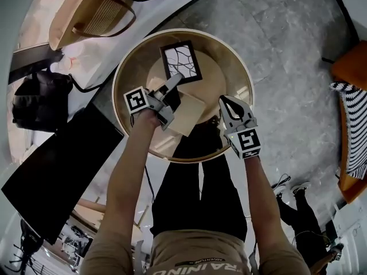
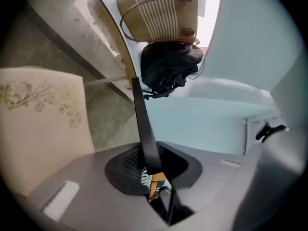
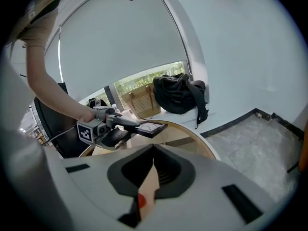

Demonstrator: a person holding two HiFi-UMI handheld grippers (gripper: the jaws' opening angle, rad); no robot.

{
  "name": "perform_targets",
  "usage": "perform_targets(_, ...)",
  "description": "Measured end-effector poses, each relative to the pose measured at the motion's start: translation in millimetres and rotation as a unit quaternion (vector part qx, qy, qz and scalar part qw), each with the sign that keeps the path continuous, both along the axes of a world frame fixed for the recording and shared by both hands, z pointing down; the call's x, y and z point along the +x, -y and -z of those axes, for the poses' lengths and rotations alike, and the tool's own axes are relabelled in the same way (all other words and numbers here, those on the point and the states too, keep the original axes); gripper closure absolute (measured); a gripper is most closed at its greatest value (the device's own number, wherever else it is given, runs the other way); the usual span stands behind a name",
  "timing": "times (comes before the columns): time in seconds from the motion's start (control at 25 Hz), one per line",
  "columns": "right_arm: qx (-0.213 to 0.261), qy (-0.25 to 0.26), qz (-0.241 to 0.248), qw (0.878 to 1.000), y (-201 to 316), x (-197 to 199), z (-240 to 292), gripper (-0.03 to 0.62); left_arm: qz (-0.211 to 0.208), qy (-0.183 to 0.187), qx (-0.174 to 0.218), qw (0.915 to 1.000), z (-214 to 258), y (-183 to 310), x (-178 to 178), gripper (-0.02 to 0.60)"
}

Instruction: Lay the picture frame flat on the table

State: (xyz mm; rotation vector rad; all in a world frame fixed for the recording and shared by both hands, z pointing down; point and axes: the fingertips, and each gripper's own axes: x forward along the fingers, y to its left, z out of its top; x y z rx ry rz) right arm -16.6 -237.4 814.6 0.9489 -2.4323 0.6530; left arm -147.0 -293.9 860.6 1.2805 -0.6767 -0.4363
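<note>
The picture frame point(image 1: 181, 61), black with a white branching print, lies roughly level and face up over the far half of the round wooden table point(image 1: 241, 67). My left gripper point(image 1: 175, 81) is shut on its near edge. In the left gripper view the frame point(image 2: 144, 124) shows edge-on as a thin black strip rising from between the jaws. The right gripper view shows the frame point(image 3: 151, 127) held out flat by the left gripper point(image 3: 126, 124); whether it touches the tabletop I cannot tell. My right gripper point(image 1: 225, 101) hovers at the table's near right, shut and holding nothing.
A beige card with a scroll ornament point(image 1: 186, 114) stands by the left gripper near the table's front. Beyond the table are a woven bag point(image 1: 94, 10) and a black backpack point(image 1: 40, 99). A black panel point(image 1: 57, 165) lies to the left, a striped cushion point(image 1: 352, 125) far right.
</note>
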Motion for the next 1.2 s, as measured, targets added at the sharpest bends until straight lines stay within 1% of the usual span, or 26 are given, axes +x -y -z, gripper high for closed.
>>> perform_targets(0.08, -0.009, 0.003, -0.008, 1.000, 2.4, 4.1, -3.4, 0.588, -0.005, 0.002, -0.006, 1.0000, -1.9, 4.8, 0.7, 0.517)
perform_targets(0.2, -0.023, 0.009, -0.019, 1.000, 5.1, 6.3, -5.3, 0.588, 0.000, 0.006, -0.028, 0.9996, -6.8, 9.8, -2.8, 0.517)
perform_targets(0.28, -0.030, 0.013, -0.018, 0.999, 6.0, 6.2, -6.0, 0.588, 0.000, 0.022, -0.030, 0.9993, -8.4, 12.3, -3.9, 0.517)
perform_targets(0.36, -0.033, 0.012, -0.014, 0.999, 7.5, 4.9, -7.3, 0.588, -0.004, 0.052, -0.027, 0.9983, -9.5, 13.9, -3.6, 0.517)
perform_targets(0.44, -0.032, 0.015, -0.011, 0.999, 10.3, 2.9, -8.0, 0.588, -0.002, 0.092, -0.026, 0.9954, -10.9, 14.5, -4.1, 0.517)
perform_targets(0.6, -0.034, 0.023, -0.007, 0.999, 13.7, -2.8, -7.0, 0.588, -0.016, 0.173, -0.017, 0.9846, -11.5, 13.2, -2.2, 0.510)
perform_targets(0.68, -0.035, 0.027, -0.005, 0.999, 15.3, -6.1, -5.6, 0.588, -0.025, 0.218, -0.015, 0.9756, -12.2, 12.5, -3.0, 0.493)
perform_targets(0.8, -0.035, 0.036, -0.001, 0.999, 15.8, -9.1, -3.6, 0.588, -0.024, 0.290, -0.021, 0.9566, -16.1, 11.2, -9.9, 0.485)
perform_targets(0.96, -0.039, 0.042, 0.002, 0.998, 12.0, -10.0, -3.6, 0.588, -0.017, 0.347, -0.029, 0.9373, -20.5, 10.2, -14.0, 0.479)
perform_targets(1.0, -0.040, 0.043, 0.002, 0.998, 10.4, -9.3, -4.0, 0.588, -0.017, 0.364, -0.030, 0.9309, -21.6, 10.2, -15.0, 0.476)
perform_targets(1.04, -0.041, 0.044, 0.003, 0.998, 9.0, -8.3, -4.4, 0.588, -0.018, 0.383, -0.032, 0.9231, -23.0, 10.2, -16.5, 0.468)
perform_targets(1.2, -0.050, 0.045, 0.005, 0.998, 3.9, -3.1, -6.9, 0.588, -0.038, 0.461, -0.035, 0.8861, -29.8, 7.2, -20.1, 0.451)
